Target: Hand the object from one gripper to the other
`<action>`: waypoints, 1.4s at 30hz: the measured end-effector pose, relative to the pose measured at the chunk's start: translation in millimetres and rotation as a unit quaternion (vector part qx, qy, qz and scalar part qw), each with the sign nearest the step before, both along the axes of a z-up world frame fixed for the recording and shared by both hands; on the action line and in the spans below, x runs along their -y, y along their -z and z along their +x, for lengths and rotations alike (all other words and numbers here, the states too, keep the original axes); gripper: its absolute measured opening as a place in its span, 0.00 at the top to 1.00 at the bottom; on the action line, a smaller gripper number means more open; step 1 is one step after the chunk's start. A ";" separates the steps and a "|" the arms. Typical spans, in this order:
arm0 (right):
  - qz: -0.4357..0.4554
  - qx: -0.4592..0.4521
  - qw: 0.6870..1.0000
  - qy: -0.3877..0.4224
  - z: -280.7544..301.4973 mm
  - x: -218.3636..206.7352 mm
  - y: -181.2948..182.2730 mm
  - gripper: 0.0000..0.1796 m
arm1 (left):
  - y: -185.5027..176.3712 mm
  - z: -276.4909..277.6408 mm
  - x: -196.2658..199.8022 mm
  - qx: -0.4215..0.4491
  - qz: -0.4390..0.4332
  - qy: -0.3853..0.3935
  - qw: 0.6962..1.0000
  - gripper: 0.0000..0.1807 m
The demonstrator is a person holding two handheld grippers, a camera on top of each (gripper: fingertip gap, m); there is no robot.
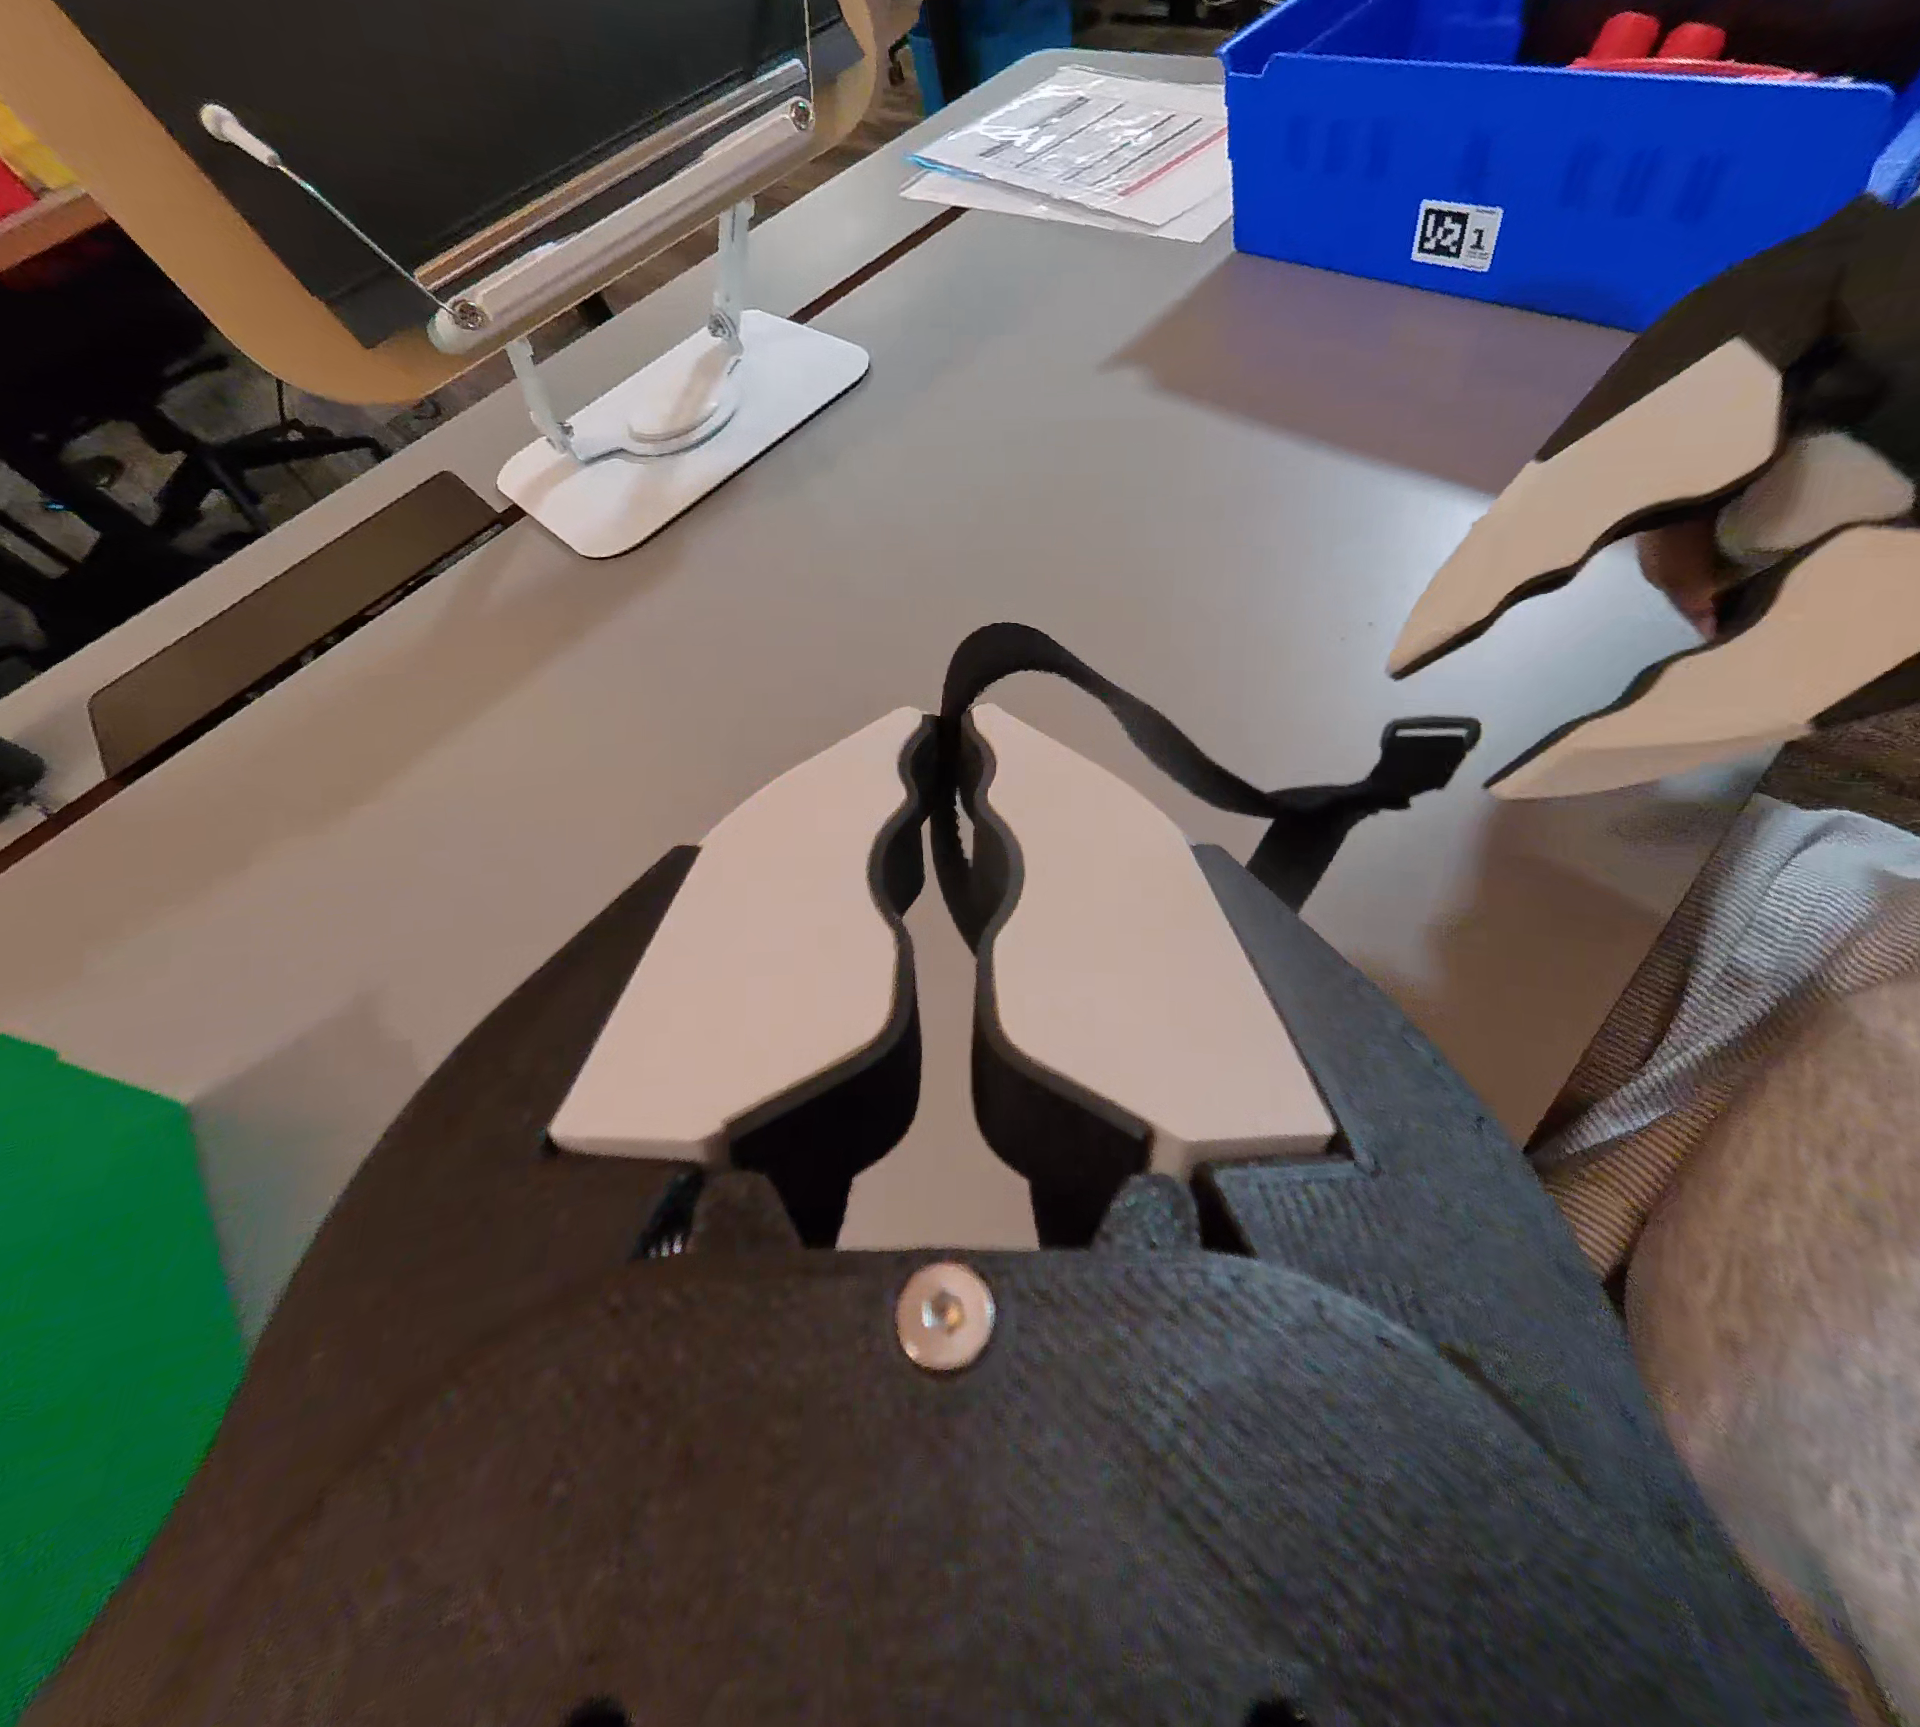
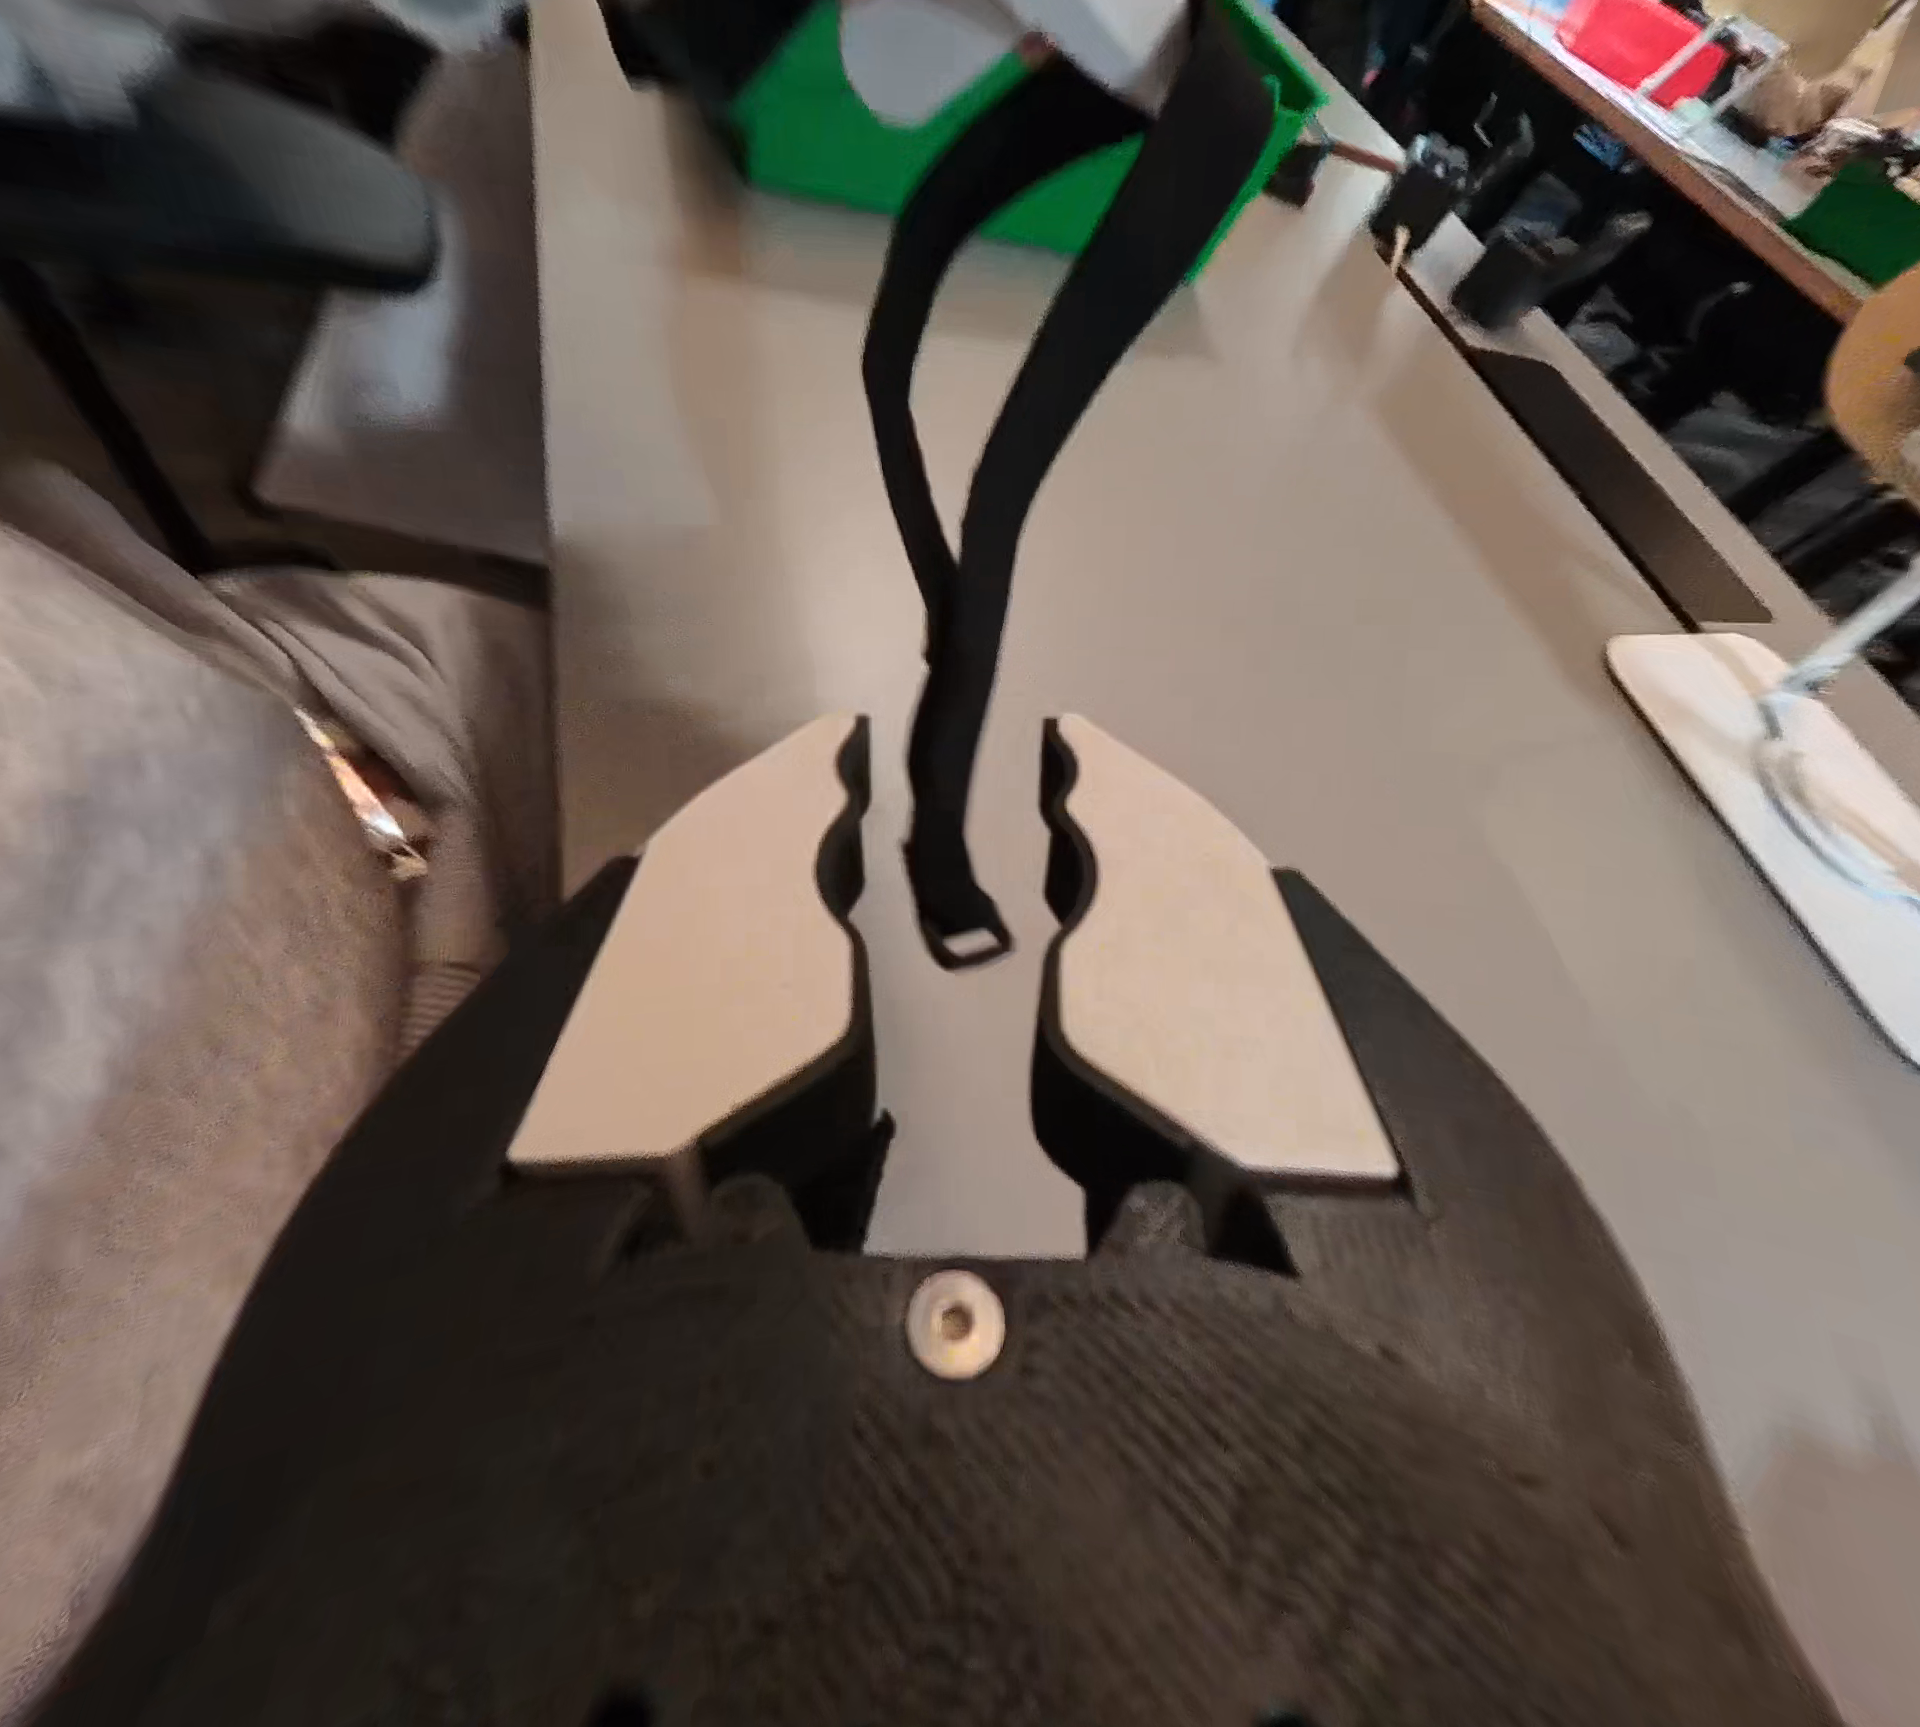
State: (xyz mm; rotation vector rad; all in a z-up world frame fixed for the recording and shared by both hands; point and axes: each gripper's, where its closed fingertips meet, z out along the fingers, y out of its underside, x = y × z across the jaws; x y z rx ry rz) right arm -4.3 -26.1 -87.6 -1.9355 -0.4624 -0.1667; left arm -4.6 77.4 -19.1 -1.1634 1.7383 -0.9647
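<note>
A black strap (image 1: 1143,742) with a buckle end (image 1: 1434,734) hangs over the grey table (image 1: 1039,482). My left gripper (image 1: 948,727) is shut on the strap's loop. My right gripper (image 1: 1442,728) comes in from the right, open, with the buckle end between its tips. In the right wrist view the right gripper (image 2: 954,727) is open and the strap (image 2: 987,482) runs down between its fingers without being pinched. The buckle (image 2: 966,939) lies deep between them. The left gripper (image 2: 1143,88) holds the strap's top, blurred.
A blue bin (image 1: 1558,150) holding red items stands at the back right, with papers (image 1: 1081,160) beside it. A tilted stand on a white base (image 1: 686,410) is at the back left. A green bin (image 1: 94,1314) sits near left. A person's leg (image 1: 1766,1262) is at right.
</note>
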 end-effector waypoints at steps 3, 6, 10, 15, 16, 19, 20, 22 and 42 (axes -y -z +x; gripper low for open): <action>-0.025 0.026 0.999 -0.004 -1.6 -1.1 12.0 0.75 | -2.2 -1.2 2.1 -0.003 -0.035 0.006 0.999 0.98; -0.044 0.043 0.998 -0.003 -6.1 -2.3 18.0 0.81 | -3.7 -2.1 6.5 -0.005 -0.073 0.018 0.997 0.98; -0.042 0.093 0.995 0.009 -1.5 -2.5 18.3 0.95 | -4.2 -2.9 4.2 -0.002 -0.085 0.018 0.996 0.98; -0.030 0.063 0.997 0.012 -0.3 -2.2 13.7 0.96 | -12.2 -1.5 3.1 0.031 -0.115 0.022 0.993 0.85; -0.025 0.047 0.998 0.014 1.3 -1.8 11.2 0.96 | -15.7 -1.1 2.3 0.043 -0.131 0.024 0.990 0.78; -0.003 -0.026 0.999 0.020 7.4 -0.3 1.4 0.96 | -27.3 -0.6 -6.8 0.084 -0.191 0.019 0.978 0.67; 0.006 -0.056 0.998 0.021 9.7 0.3 -2.9 0.96 | -30.7 -0.8 -10.8 0.097 -0.216 0.018 0.971 0.64; 0.027 -0.117 0.993 0.018 14.2 2.1 -11.7 0.96 | -34.4 -1.3 -16.5 0.114 -0.266 0.021 0.957 0.61; 0.101 -0.352 0.930 -0.029 24.3 12.5 -45.7 0.96 | 39.3 21.9 7.9 0.012 -0.477 0.088 0.874 0.69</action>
